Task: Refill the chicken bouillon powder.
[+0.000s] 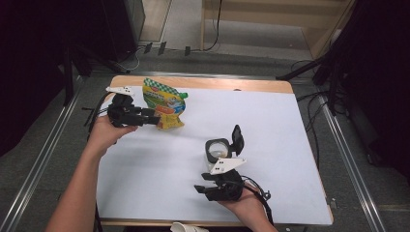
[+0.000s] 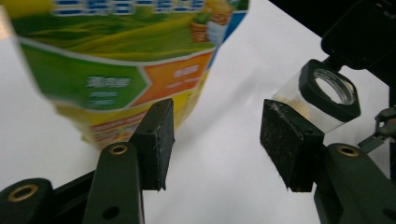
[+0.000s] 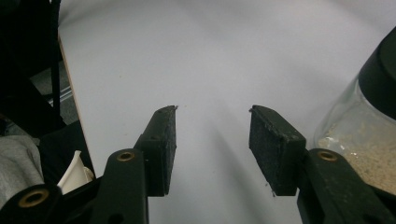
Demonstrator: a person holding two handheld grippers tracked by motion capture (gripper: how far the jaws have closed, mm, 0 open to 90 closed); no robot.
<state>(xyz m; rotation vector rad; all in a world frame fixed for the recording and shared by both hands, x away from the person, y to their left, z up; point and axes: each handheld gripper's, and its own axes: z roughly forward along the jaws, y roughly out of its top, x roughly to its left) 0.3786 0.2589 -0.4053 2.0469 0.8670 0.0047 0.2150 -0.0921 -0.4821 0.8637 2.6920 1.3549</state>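
High view: pouch just beside left hand-held gripper.

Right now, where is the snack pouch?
In the high view the snack pouch stands at the table's far left, just ahead of the open left gripper.

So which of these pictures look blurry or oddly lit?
High view: soft and grainy, the white table cover bright against dark surroundings. Left gripper view: the snack bag is close and smeared, its print unreadable. Right gripper view: the jar at the edge is soft, and faint shadows lie on the cover.
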